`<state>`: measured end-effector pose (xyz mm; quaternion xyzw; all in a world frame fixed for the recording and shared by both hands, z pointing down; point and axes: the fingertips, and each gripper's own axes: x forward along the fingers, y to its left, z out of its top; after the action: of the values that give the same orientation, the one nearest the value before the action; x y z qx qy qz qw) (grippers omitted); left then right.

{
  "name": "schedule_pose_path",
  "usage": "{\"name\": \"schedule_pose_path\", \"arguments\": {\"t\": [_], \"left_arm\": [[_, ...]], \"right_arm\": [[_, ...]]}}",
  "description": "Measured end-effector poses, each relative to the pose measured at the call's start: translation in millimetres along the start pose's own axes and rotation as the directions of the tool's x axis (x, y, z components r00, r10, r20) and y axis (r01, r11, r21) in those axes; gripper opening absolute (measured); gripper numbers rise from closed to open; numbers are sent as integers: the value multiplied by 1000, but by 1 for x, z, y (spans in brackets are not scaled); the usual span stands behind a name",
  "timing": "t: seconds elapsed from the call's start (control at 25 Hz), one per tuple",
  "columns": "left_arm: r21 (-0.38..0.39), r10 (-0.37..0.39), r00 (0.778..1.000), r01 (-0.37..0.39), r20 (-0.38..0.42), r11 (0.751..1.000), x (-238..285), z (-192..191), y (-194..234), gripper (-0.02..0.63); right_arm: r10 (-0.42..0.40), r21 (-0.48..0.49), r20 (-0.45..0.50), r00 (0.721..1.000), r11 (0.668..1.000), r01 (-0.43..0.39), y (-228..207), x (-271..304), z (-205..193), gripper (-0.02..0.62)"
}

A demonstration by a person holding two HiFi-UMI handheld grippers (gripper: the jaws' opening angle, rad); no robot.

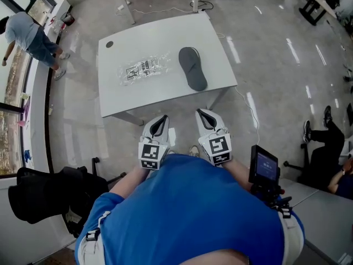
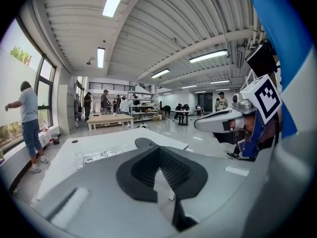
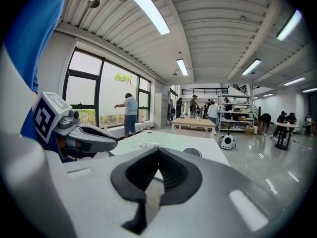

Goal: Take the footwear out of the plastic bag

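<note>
Head view — slipper (image 1: 192, 68) near table (image 1: 160, 95) edge

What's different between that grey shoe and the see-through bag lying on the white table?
The slipper is dark grey and opaque; the plastic bag is clear with black print. The slipper keeps a firm sole shape; the plastic bag lies crumpled and flat. Both rest apart on the white table, the slipper outside the plastic bag.
</note>
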<state>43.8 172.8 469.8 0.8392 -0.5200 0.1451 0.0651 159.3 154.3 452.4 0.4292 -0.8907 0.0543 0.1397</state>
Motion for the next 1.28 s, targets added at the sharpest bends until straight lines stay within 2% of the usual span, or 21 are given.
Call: {"name": "schedule_pose_path", "arguments": {"t": [0.36, 1.28], "left_arm": [[-25, 13, 1000, -13, 7, 1000, -9, -18, 24, 6], [-50, 2, 1000, -1, 13, 999, -9, -16, 20, 6]], "right_arm": [[-16, 7, -13, 1000, 1000, 16, 19, 17, -4, 3], [3, -12, -34, 999, 1000, -3, 25, 22, -1, 3]]}}
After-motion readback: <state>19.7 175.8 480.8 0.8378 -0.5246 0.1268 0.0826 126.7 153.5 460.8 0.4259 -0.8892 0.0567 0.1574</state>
